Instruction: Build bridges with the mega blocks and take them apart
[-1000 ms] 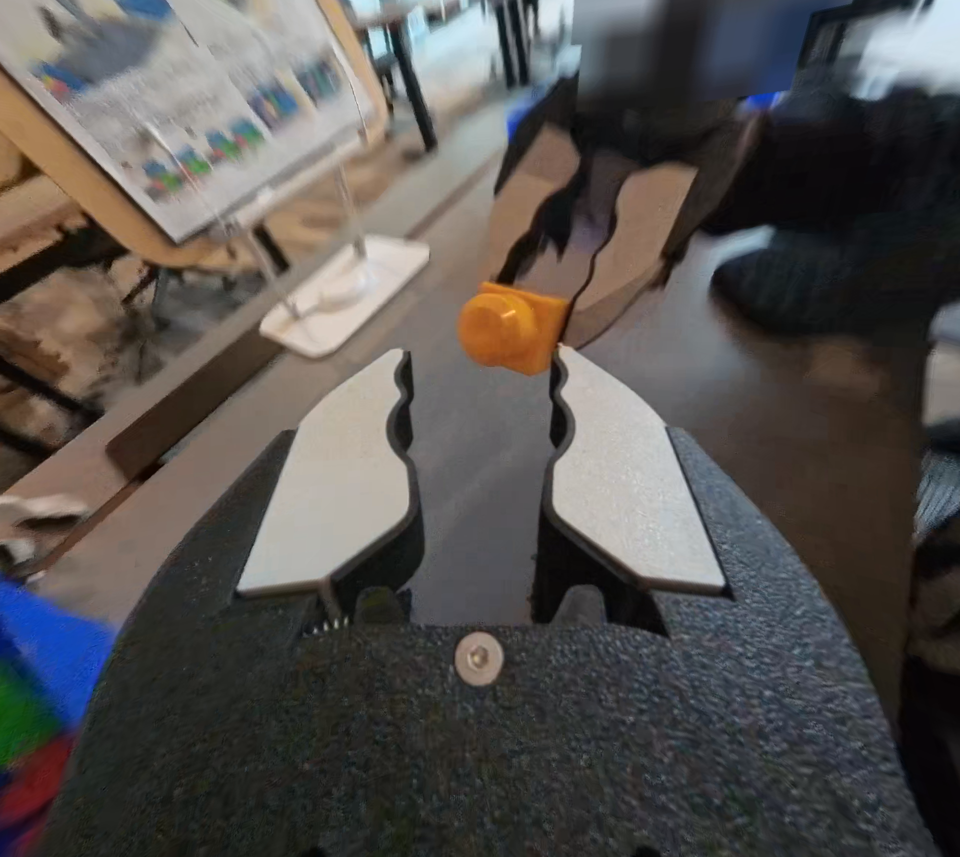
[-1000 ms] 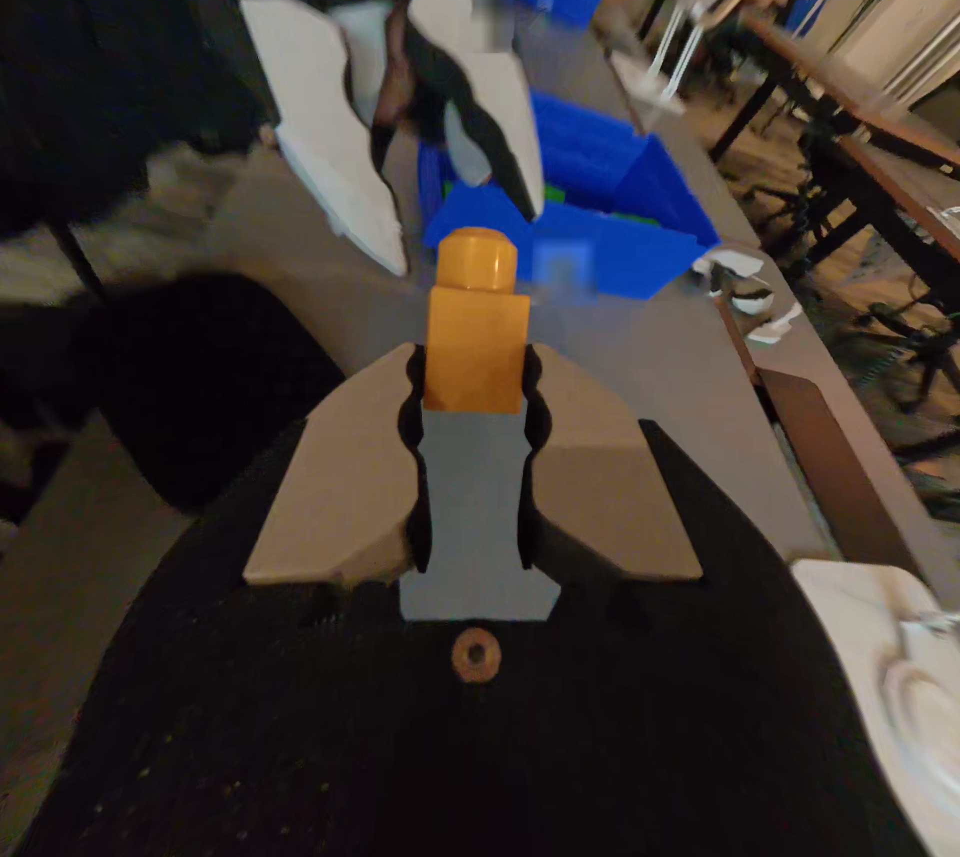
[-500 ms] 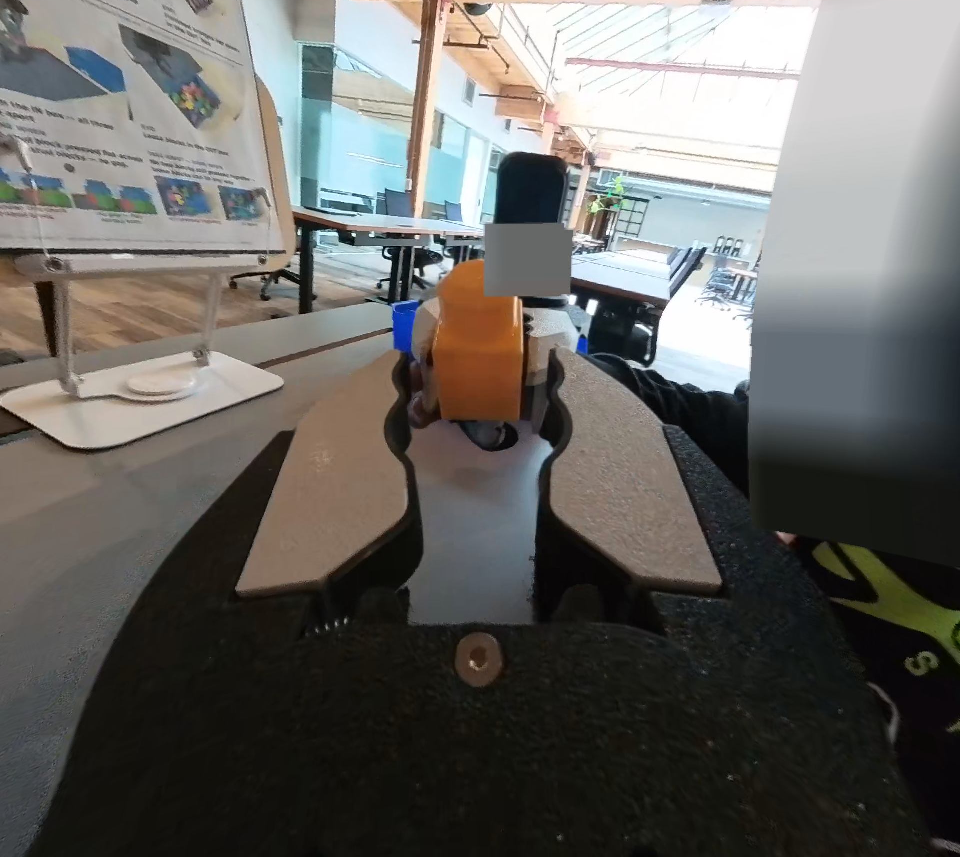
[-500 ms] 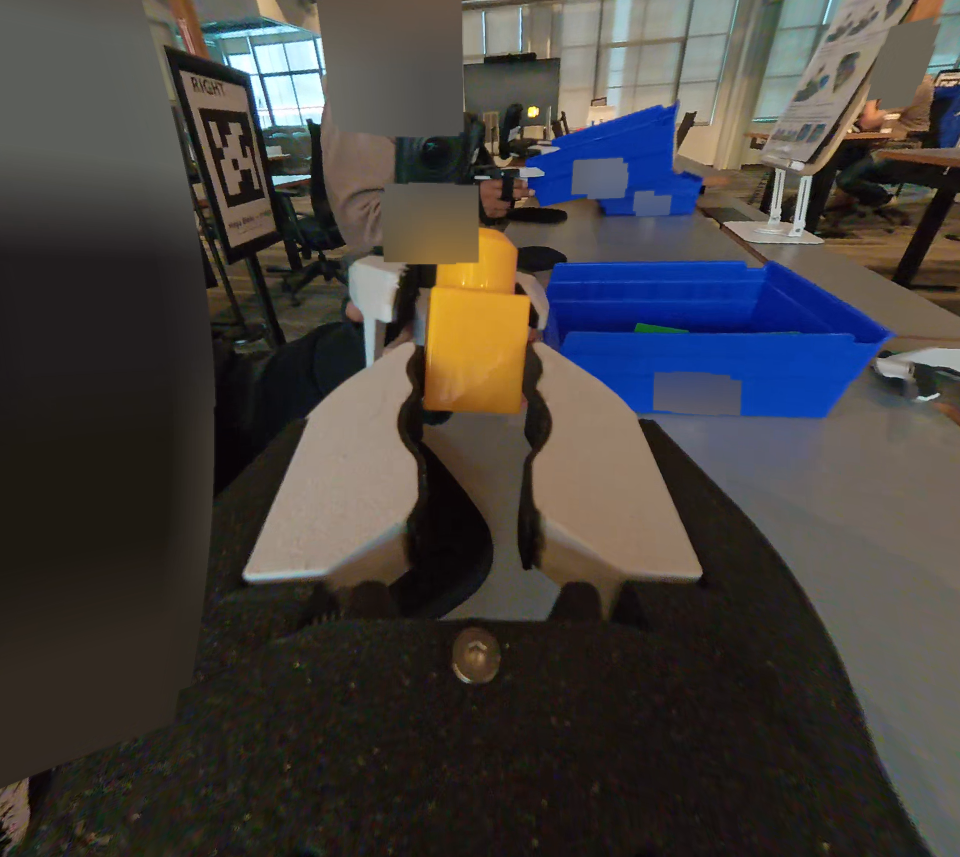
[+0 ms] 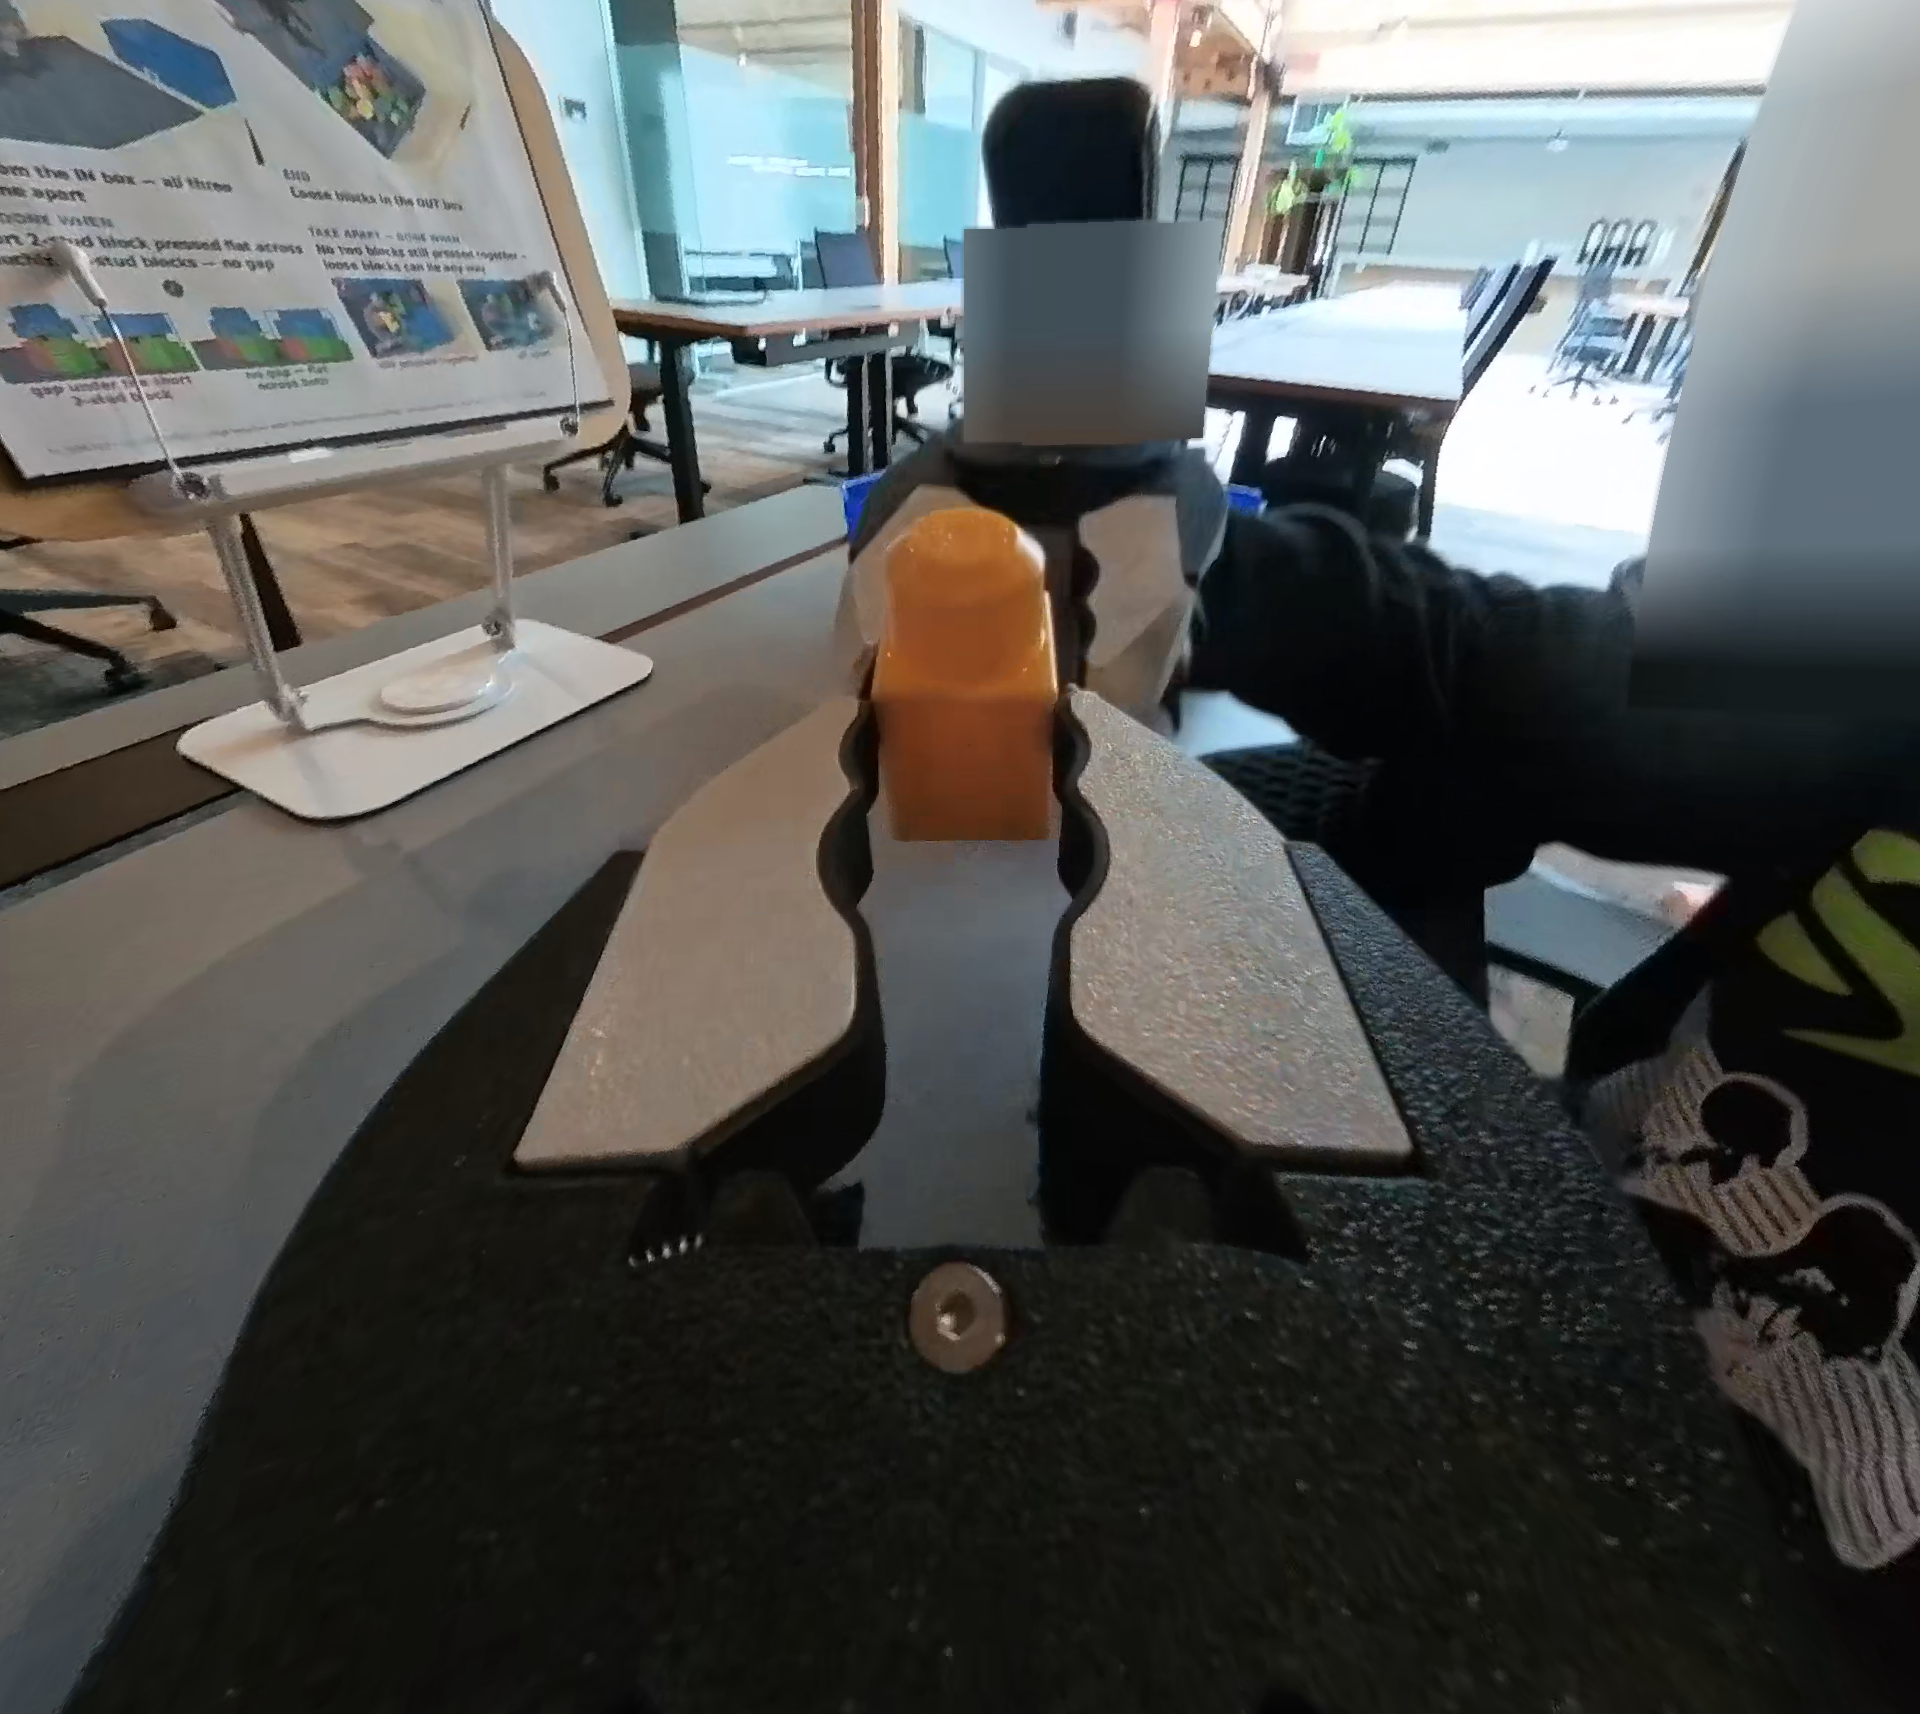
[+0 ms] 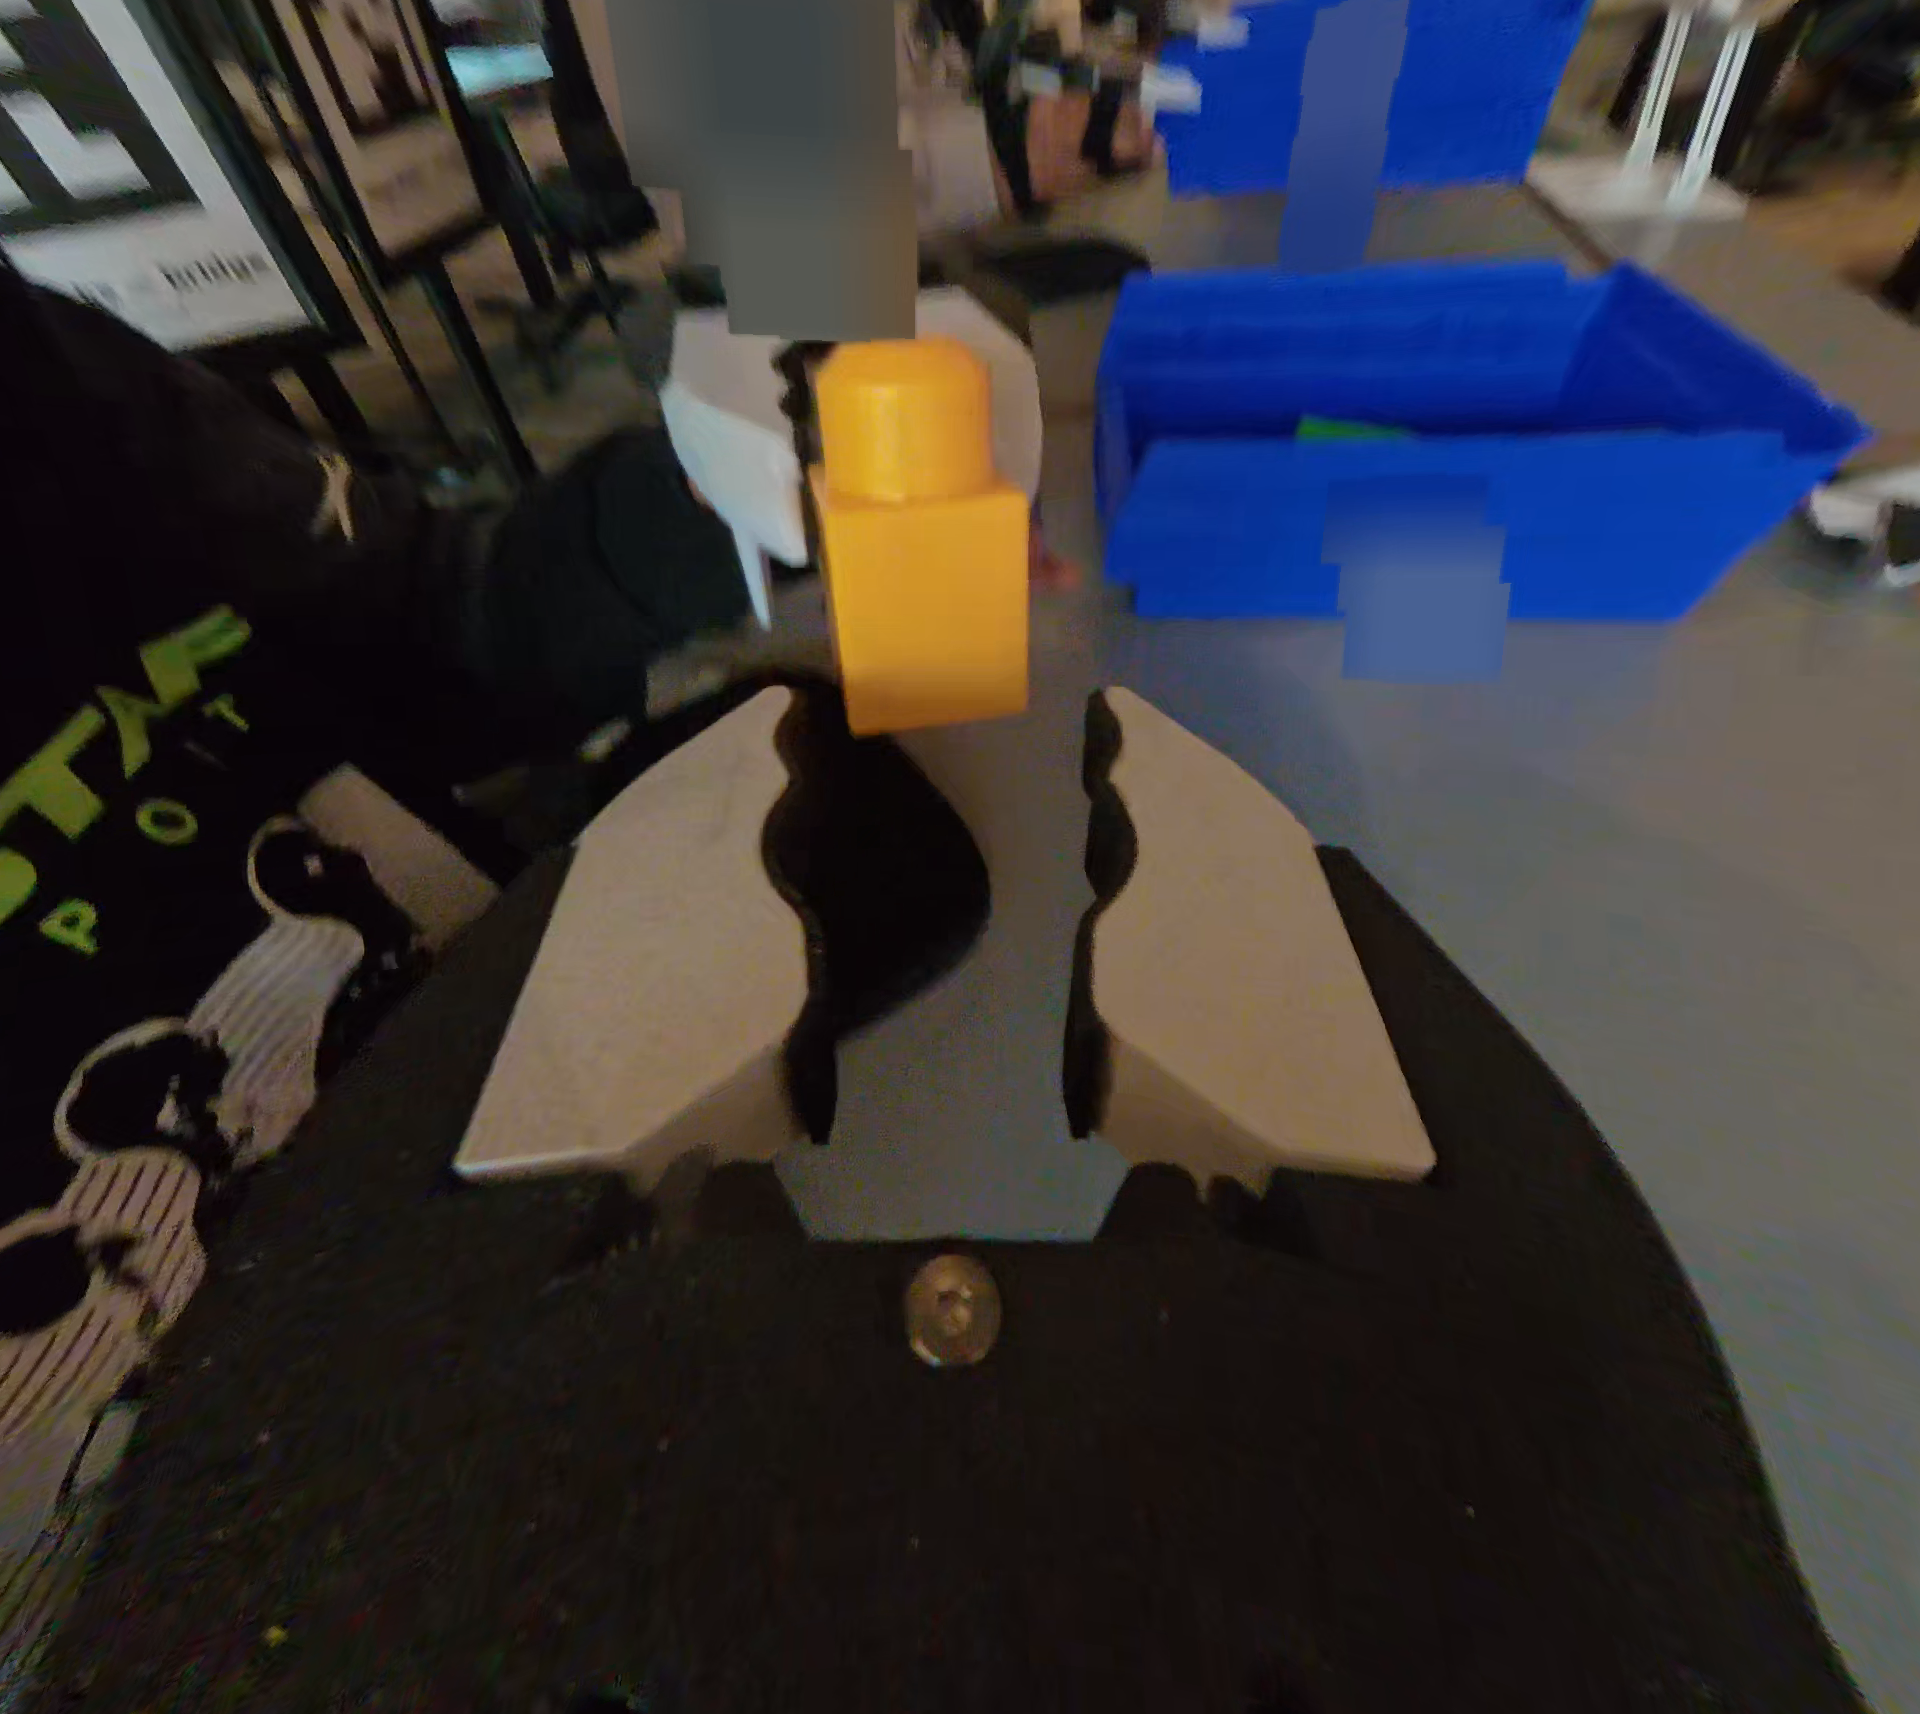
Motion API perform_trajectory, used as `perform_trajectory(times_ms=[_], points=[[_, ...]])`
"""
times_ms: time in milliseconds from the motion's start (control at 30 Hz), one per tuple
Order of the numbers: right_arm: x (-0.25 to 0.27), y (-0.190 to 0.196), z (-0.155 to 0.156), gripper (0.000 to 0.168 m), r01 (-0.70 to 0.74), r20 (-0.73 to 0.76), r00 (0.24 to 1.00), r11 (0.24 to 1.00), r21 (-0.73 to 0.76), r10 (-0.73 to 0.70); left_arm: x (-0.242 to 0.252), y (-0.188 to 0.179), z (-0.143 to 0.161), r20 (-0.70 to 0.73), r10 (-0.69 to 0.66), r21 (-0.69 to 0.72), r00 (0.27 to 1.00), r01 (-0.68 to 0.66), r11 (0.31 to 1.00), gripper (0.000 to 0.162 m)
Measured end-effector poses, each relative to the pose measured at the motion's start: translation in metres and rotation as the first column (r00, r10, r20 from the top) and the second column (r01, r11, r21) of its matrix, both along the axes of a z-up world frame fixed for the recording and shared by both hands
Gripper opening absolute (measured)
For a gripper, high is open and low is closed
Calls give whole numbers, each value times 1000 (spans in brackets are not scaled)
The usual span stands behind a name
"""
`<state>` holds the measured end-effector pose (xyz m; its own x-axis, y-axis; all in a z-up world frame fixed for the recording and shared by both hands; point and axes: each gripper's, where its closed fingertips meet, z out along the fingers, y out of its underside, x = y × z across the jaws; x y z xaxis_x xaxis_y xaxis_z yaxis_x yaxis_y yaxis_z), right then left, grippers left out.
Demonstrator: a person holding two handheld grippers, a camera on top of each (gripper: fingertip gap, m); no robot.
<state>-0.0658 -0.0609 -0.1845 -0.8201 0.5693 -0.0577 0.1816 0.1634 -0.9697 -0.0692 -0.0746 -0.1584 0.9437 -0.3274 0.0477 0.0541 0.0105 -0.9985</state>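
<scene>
A one-stud orange block is clamped upright between the tips of my left gripper, above the grey table. My right gripper is open and empty, its tips just short of the same orange block, which sits a little left of its centre line. The two grippers face each other. The right gripper's pale fingers show behind the block in the left wrist view. The left gripper's white fingers show behind the block in the right wrist view.
A blue bin with a green block inside stands on the table to the right, with more blue bins farther back. An instruction sheet on a white stand stands at left. A person's dark sleeve reaches in. The tips of both grippers are at nearly the same place.
The right gripper held the orange block earlier. The left gripper has closed on it, and the right gripper has opened and drawn back a little.
</scene>
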Motion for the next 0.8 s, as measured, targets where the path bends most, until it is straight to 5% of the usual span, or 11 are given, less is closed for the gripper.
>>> perform_trajectory(times_ms=[133,333,800], points=[[13,23,-24,62,16,80,996,951,308,-42,-1,0,-23,-62,-2,-111,998,-5,994,32],[25,28,-23,60,-43,95,995,776,629,-22,8,11,-57,-185,-39,-243,982,-8,970,32],[24,15,-49,33,-164,205,979,612,773,4,29,29,-74,-300,-132,-305,945,37,952,33]])
